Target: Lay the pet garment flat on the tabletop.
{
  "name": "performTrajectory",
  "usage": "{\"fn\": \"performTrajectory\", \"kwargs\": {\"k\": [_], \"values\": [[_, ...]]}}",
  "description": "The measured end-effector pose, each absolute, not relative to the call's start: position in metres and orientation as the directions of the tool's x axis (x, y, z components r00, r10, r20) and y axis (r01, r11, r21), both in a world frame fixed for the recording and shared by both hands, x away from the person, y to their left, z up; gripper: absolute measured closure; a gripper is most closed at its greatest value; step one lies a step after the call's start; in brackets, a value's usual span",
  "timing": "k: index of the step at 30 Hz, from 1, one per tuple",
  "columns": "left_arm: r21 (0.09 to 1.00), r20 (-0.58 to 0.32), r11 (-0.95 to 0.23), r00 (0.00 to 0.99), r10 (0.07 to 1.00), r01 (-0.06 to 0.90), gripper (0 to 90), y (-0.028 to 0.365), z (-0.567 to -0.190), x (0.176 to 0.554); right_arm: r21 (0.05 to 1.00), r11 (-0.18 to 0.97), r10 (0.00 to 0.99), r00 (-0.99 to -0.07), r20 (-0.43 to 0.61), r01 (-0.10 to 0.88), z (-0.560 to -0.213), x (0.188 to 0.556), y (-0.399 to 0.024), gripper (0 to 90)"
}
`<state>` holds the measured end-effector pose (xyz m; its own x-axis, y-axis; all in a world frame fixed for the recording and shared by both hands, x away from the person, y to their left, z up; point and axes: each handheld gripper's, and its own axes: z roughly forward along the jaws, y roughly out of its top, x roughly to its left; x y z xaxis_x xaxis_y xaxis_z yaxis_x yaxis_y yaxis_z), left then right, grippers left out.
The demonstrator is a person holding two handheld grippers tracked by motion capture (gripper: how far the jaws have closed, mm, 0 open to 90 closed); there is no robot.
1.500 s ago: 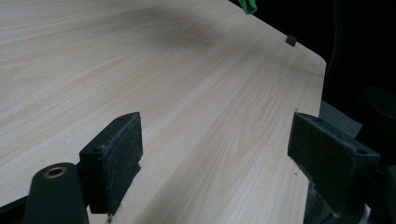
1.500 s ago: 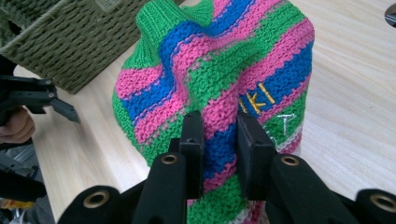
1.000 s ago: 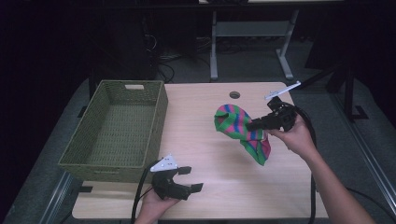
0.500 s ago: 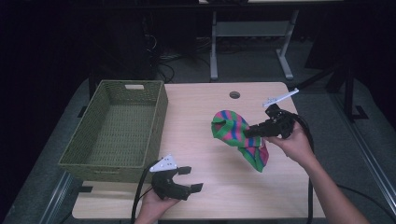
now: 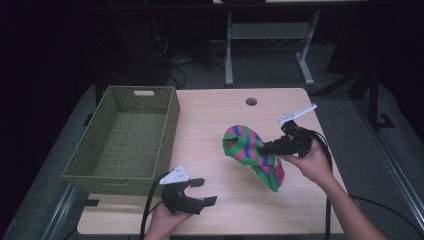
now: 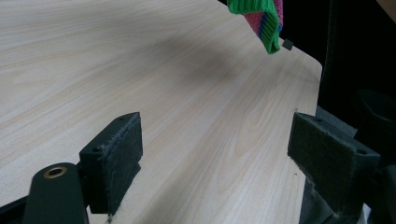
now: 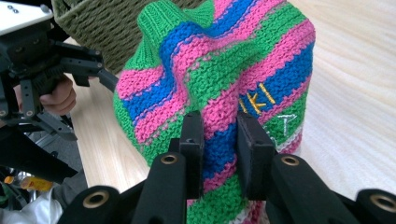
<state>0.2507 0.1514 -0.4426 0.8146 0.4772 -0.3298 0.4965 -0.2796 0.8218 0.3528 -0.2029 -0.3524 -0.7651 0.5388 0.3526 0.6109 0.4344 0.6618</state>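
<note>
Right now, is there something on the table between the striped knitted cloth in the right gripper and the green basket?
Nothing visible. The right gripper pinches the knitted cloth, and bare table lies between it and the basket. The left gripper, jaws open, sits at the near edge, off that path.

A dim lab or workshop: a bare wooden table under the tongs, metal desk legs and loose cables beyond them.

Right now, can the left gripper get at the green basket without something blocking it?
Probably yes. The left gripper sits open beside the near corner of the basket, with bare table between; the knitted hat is off toward the right gripper.
</note>
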Motion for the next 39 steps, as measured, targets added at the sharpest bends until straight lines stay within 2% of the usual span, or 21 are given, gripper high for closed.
{"fn": "performTrajectory", "kwargs": {"k": [19,39], "values": [[0.824,-0.332,-0.275,0.815,0.474,0.496,17.8,0.151,-0.442,0.25,0.646,0.45,0.539,-0.764,0.354,0.617,-0.377,0.342,-0.197,73.7],[0.821,-0.328,-0.287,0.819,0.47,0.493,17.8,0.152,-0.443,0.25,0.566,0.522,0.537,-0.761,0.364,0.639,-0.419,0.337,-0.169,72.7]]}}
